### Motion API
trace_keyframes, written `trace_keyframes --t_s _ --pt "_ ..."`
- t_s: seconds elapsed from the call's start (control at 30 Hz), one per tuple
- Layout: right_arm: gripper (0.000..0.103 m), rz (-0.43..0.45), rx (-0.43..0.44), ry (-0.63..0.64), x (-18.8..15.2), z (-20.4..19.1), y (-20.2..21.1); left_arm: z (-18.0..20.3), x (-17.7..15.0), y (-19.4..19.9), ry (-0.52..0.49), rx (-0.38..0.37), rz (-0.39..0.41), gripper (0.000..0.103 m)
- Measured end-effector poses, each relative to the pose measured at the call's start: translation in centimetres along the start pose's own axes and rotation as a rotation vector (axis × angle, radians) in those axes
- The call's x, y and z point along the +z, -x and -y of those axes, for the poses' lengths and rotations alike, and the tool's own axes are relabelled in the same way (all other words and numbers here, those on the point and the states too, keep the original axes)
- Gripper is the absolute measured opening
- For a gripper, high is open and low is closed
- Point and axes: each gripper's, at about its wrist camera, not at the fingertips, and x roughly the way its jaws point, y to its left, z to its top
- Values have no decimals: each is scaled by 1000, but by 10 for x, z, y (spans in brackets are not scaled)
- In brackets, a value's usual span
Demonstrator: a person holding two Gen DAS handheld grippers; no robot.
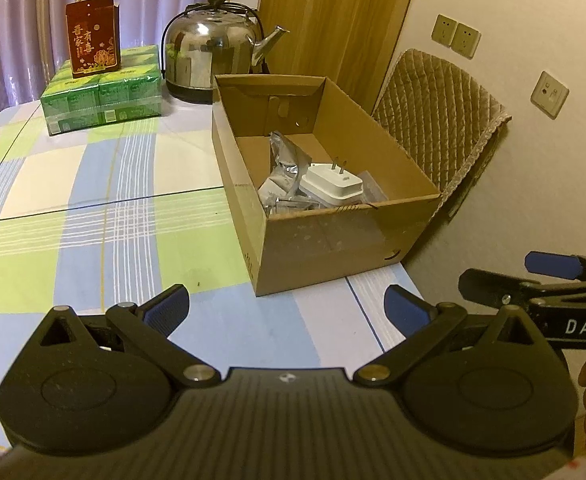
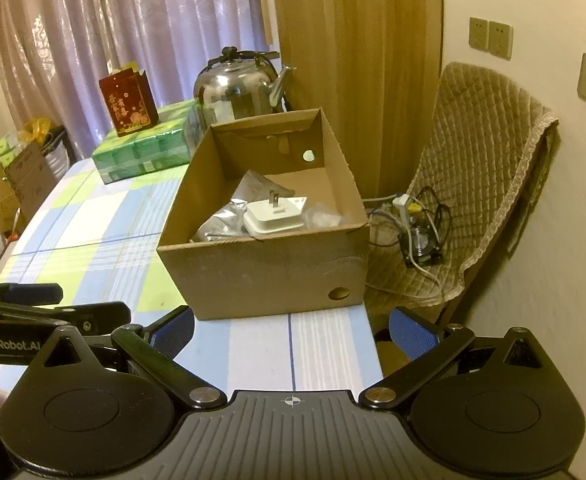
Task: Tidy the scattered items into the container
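Checked tabletop [image 1: 93, 200] lies bare; the cardboard box [image 1: 333, 240] sits ahead-right of the left hand-held gripper [image 1: 287, 310], ahead-left of the right hand-held gripper [image 2: 291, 330], both spread apart, empty.

Brown box [image 1: 333, 236], white plug [image 1: 333, 184], checked blue-green tablecloth [image 1: 93, 220]

The right tongs [image 1: 565, 280] read "DAS", the left tongs [image 2: 33, 304] "GenRobot.AI", and the red box [image 1: 93, 36] "吾家有喜".
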Motion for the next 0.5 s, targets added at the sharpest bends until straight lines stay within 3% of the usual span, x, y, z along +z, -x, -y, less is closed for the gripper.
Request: trace_keyframes --t_s 0.5 --pt "101 -10 -6 -1 -1 1 -5 -3 -1 -5 -6 9 16 102"
